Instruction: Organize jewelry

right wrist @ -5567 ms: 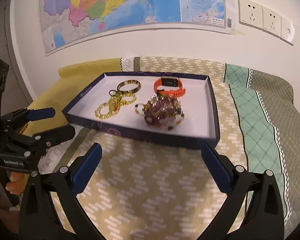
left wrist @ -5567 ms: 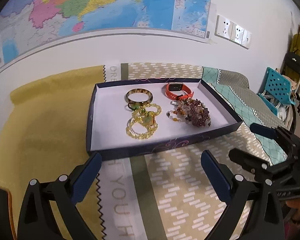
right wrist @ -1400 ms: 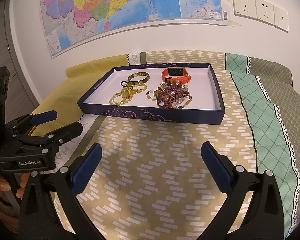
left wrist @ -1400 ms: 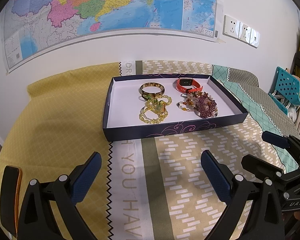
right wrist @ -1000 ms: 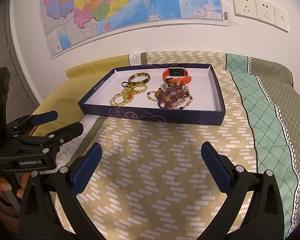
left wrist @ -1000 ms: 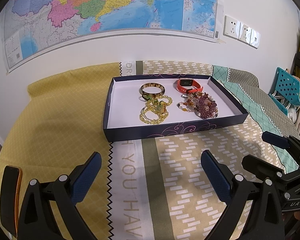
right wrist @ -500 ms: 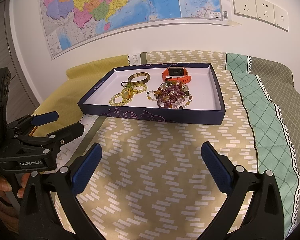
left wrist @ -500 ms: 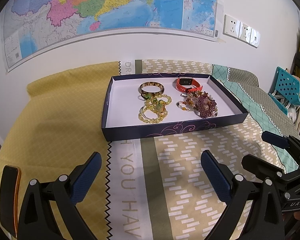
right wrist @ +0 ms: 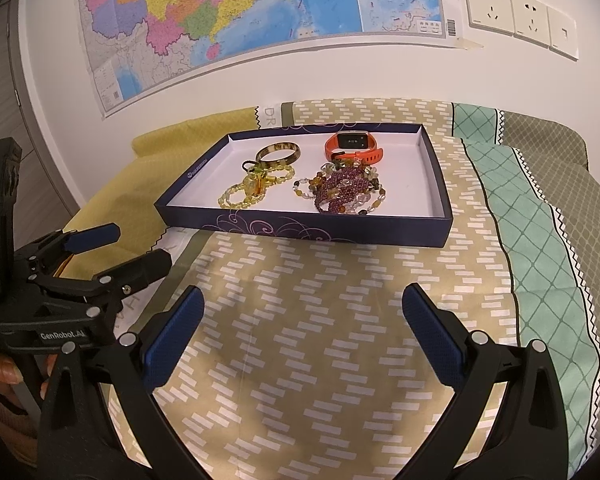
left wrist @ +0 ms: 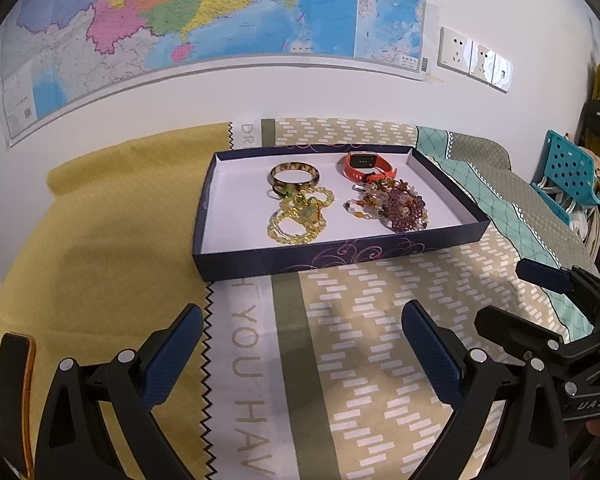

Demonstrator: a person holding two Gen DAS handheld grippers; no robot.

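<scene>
A shallow dark blue tray (left wrist: 340,254) (right wrist: 300,228) with a white floor sits on the patterned cloth. In it lie a brown bangle (left wrist: 294,173) (right wrist: 279,151), an orange smartwatch (left wrist: 365,165) (right wrist: 353,145), a yellow bead bracelet (left wrist: 299,218) (right wrist: 252,188) and a pile of purple and amber beads (left wrist: 396,206) (right wrist: 346,192). My left gripper (left wrist: 300,344) is open and empty, well short of the tray. My right gripper (right wrist: 302,328) is open and empty, also short of the tray. Each gripper shows in the other's view, the right one (left wrist: 540,300) and the left one (right wrist: 112,252).
A map (left wrist: 204,12) and wall sockets (left wrist: 476,58) are on the wall behind the tray. A teal stool (left wrist: 568,172) and clutter stand at the far right. A dark orange-edged object (left wrist: 18,396) lies on the yellow cloth at the left.
Since 5.6 s ago both grippers have drawn back from the tray, which looks smaller and farther. Over the last second almost nothing has moved.
</scene>
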